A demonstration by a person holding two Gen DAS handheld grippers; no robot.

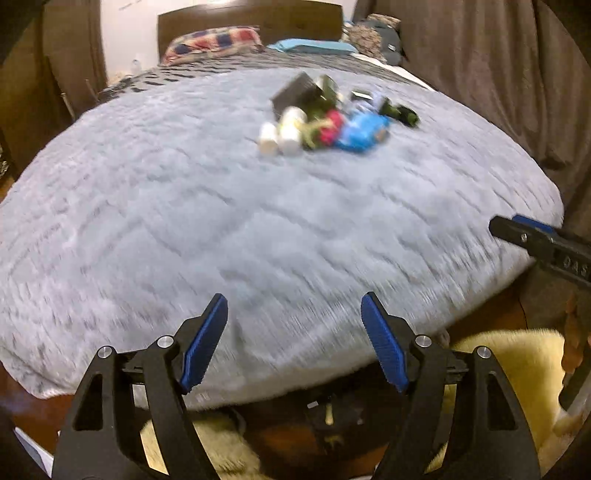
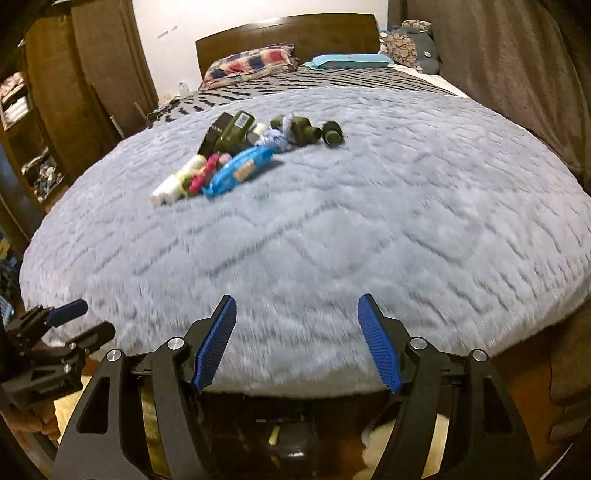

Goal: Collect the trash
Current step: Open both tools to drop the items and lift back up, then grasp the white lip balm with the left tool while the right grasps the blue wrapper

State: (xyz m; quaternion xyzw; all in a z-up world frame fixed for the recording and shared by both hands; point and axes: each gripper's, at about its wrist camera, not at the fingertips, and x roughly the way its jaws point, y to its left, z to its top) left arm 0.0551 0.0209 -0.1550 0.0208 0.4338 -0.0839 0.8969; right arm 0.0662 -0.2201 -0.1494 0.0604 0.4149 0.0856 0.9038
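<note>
While the trash pile (image 2: 243, 155) lies far up the grey blanket (image 2: 332, 229), left gripper (image 1: 293, 306) and right gripper (image 2: 297, 308) hang parted wide, both holding nothing.

No legible text anywhere.

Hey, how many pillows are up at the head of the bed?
2 clearly: a checked pillow on the left by the headboard, and a blue pillow on the right. Bundled fabric in the far right corner may hide another.
</note>
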